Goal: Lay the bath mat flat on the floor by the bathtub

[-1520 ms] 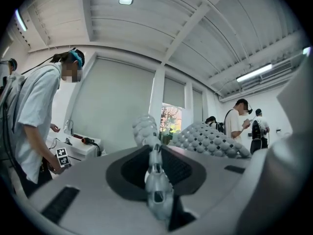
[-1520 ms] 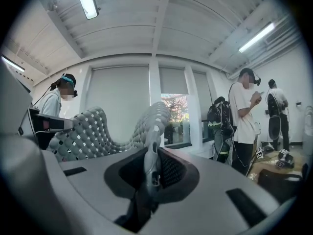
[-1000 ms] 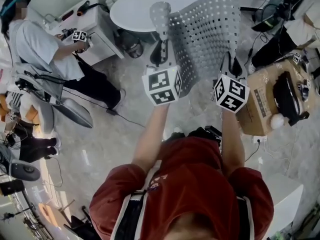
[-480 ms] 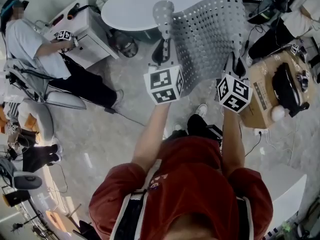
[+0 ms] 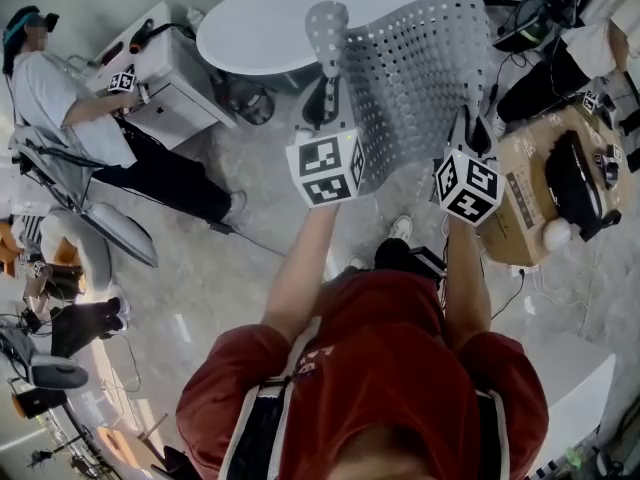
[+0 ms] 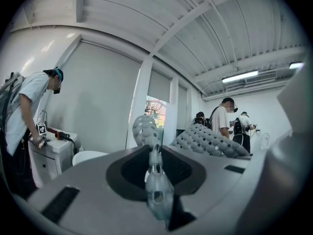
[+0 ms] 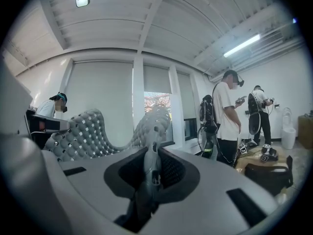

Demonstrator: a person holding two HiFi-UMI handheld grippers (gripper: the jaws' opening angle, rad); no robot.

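Note:
The bath mat is a grey rubbery sheet full of square holes. It hangs in the air in front of me, stretched between the two grippers. My left gripper is shut on its left top corner, which curls up above the jaws. My right gripper is shut on the right top edge. In the left gripper view the mat's edge is pinched between the jaws of the left gripper, and the sheet bulges off to the right. In the right gripper view the mat runs left from the right gripper. The white bathtub lies just beyond the mat.
A white cabinet stands left of the tub, with a person working at it. A cardboard box with a black bag on it sits at the right, and more people stand beyond it. Cables trail over the marble floor. My shoe shows below the mat.
The tub and the cabinet have slid left and grown a little in the head view as I stepped on. Both grippers have kept their hold on the mat and moved together with it.

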